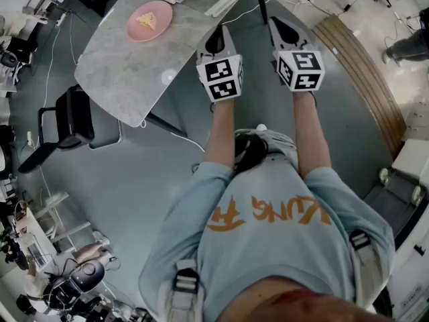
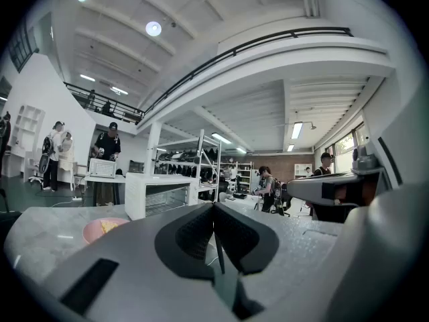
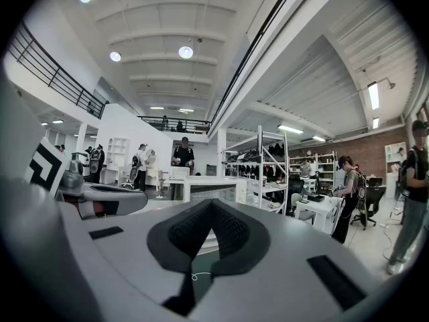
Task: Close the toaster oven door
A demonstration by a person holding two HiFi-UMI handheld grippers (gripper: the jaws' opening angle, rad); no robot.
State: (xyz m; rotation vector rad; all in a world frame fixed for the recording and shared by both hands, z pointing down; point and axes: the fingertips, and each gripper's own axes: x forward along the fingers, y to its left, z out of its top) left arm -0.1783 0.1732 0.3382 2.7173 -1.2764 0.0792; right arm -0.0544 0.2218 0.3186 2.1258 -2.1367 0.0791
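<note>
The white toaster oven [image 2: 159, 194] stands on the grey marble table [image 1: 120, 72], beyond both grippers; it also shows in the right gripper view as a white toaster oven [image 3: 209, 188]. Whether its door is open I cannot tell from here. My left gripper [image 1: 216, 40] is held out level in front of me, short of the table's near edge, jaws shut with nothing in them. My right gripper [image 1: 279, 27] hangs beside it, also shut and empty. In their own views the left gripper [image 2: 214, 208] and right gripper [image 3: 212, 204] show their pads pressed together.
A pink plate [image 1: 151, 20] with a bit of food lies on the table left of the grippers. A black chair [image 1: 67, 123] stands at the table's left side. A curved wooden strip [image 1: 355, 66] runs along the floor at right. Several people stand by shelves far behind.
</note>
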